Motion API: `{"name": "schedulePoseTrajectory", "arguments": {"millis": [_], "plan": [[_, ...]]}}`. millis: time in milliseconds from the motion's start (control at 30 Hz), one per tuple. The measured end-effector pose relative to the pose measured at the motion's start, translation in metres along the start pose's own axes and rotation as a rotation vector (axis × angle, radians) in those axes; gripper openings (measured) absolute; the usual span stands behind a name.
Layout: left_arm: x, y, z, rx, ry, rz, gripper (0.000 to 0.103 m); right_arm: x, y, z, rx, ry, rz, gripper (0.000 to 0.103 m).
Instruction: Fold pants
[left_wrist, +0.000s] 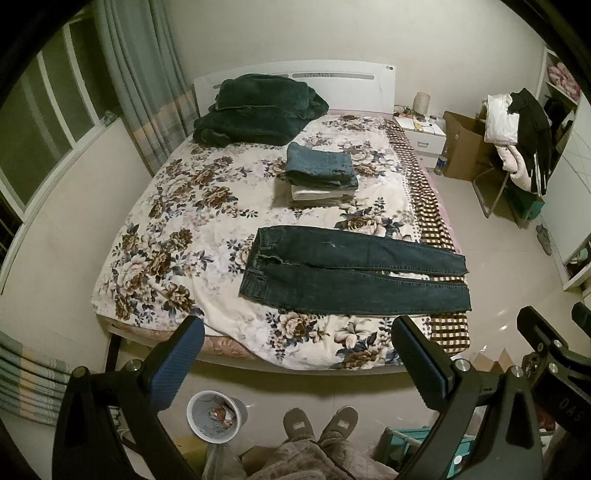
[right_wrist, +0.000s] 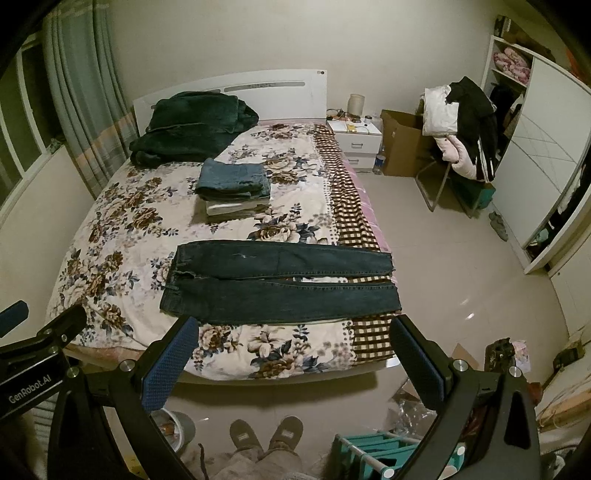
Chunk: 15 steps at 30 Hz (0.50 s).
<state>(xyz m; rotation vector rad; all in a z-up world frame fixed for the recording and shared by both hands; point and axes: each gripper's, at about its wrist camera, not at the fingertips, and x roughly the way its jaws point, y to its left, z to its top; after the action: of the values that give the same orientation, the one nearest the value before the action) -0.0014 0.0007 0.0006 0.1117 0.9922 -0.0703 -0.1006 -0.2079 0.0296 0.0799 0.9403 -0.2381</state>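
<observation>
1. The dark jeans (left_wrist: 354, 273) lie flat on the floral bedspread (left_wrist: 177, 229), near the foot edge of the bed; long axis runs crosswise, waistband toward the window side, hems out over the checked blanket strip (left_wrist: 432, 221) on the wardrobe side; the two legs sit side by side with a thin gap showing between them.
2. The left gripper (left_wrist: 295, 354) hangs above the floor just off the foot of the bed, fingers spread wide with nothing between them; the jeans are straight ahead of it and a bit to its right.
3. The right gripper (right_wrist: 295, 354) is the same story; pads far apart, empty, and the near leg of the jeans (right_wrist: 284, 284) sits just past its fingertips in that view.
4. Judging by that, the right one looks nearer the hem end and the left nearer the waistband, though fisheye warp makes the exact gap hard to call.
5. A stack of folded clothes (left_wrist: 321, 177) sits further up the bed, well apart from the jeans; probably where this pair ends up.
</observation>
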Motion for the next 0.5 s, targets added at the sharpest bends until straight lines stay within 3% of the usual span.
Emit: {"name": "schedulePoseTrajectory", "arguments": {"millis": [400, 500], "plan": [[0.000, 0.000, 0.000, -0.003, -0.002, -0.002, 0.103, -0.007, 0.001, -0.004, -0.008, 0.000, 0.008, 0.103], [-0.015, 0.009, -0.003, -0.002, -0.002, 0.000, 0.103, -0.008, 0.001, -0.004, -0.006, 0.000, 0.007, 0.103]]}}
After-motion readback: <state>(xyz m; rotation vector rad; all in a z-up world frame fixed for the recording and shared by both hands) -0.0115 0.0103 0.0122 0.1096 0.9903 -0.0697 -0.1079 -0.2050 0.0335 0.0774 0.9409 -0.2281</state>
